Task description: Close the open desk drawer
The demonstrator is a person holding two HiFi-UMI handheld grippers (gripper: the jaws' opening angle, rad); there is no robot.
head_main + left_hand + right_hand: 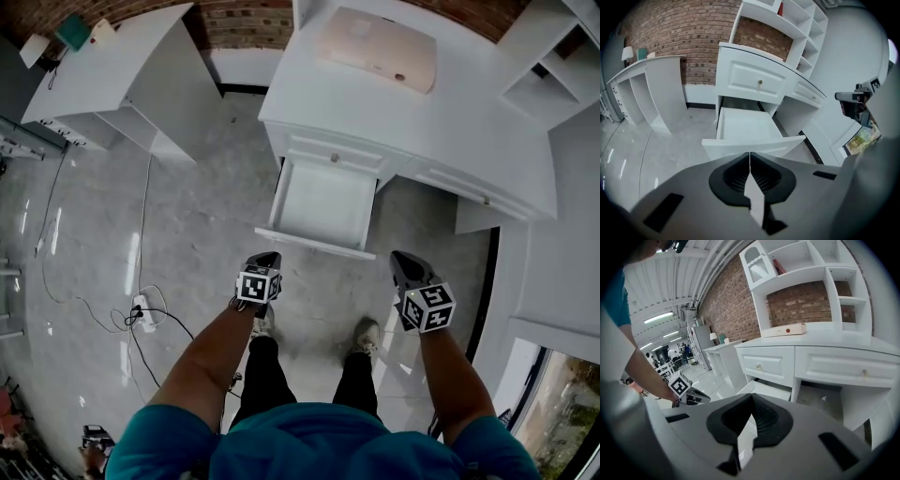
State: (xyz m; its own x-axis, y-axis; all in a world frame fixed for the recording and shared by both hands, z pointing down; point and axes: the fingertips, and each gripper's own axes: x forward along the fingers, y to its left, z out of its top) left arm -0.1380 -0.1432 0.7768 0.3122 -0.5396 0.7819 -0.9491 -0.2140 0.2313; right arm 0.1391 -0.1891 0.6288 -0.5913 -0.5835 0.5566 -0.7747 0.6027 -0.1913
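The drawer (pixel 323 202) stood pulled out and bare below the white worktop (pixel 450 131), left of its middle. Near its front hung the left gripper (pixel 266 258) and, further right, the right gripper (pixel 401 260), each with jaws pressed together, holding nothing.

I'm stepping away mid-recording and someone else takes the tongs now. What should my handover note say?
Left tongs: shut, empty, close to the open drawer's front panel, apparently not touching it.
Right tongs: shut, empty, off to the right of the drawer.
Open drawer: the lower one in the white desk, pulled well out; it looks empty.
Done: nothing yet.
Left: set the tongs against the front panel and push the drawer in until it sits flush.
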